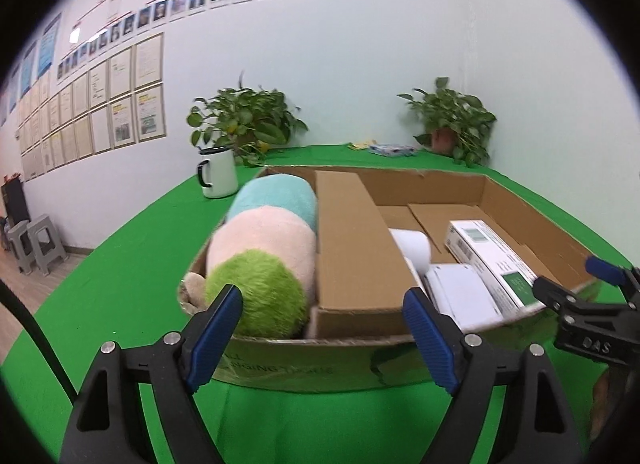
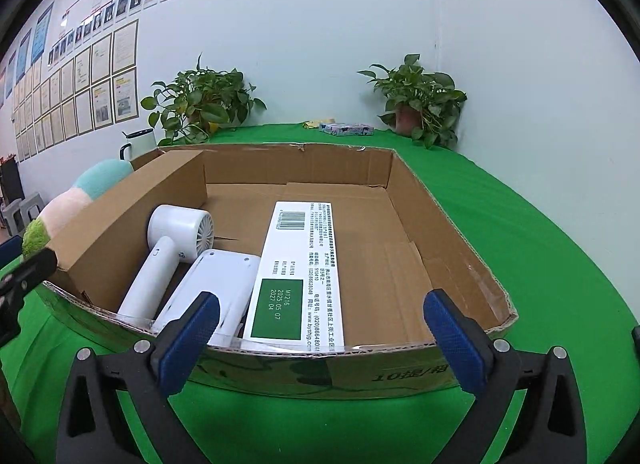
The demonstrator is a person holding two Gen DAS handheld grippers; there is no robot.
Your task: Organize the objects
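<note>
A shallow cardboard box [image 1: 400,360] [image 2: 460,232] lies on the green table, split by a cardboard divider [image 1: 348,248] [image 2: 132,219]. In its left part lies a plush toy [image 1: 264,264] [image 2: 64,203] in teal, pink and green. The right part holds a white hair dryer [image 2: 168,248] [image 1: 412,248], a white flat device [image 2: 216,288] [image 1: 460,292] and a long white carton with a green label [image 2: 300,268] [image 1: 492,260]. My left gripper [image 1: 322,316] stands open at the near wall, in front of the plush, nothing between its jaws. My right gripper [image 2: 320,324] [image 1: 588,284] is open wide at the near wall before the carton, holding nothing.
A white mug [image 1: 218,173] with a black handle stands left of the box, partly hidden in the right wrist view. Two potted plants [image 1: 248,119] [image 2: 420,99] stand at the back against the wall. A small printed pack [image 2: 346,128] lies between them. Grey stools [image 1: 36,244] are off the table's left.
</note>
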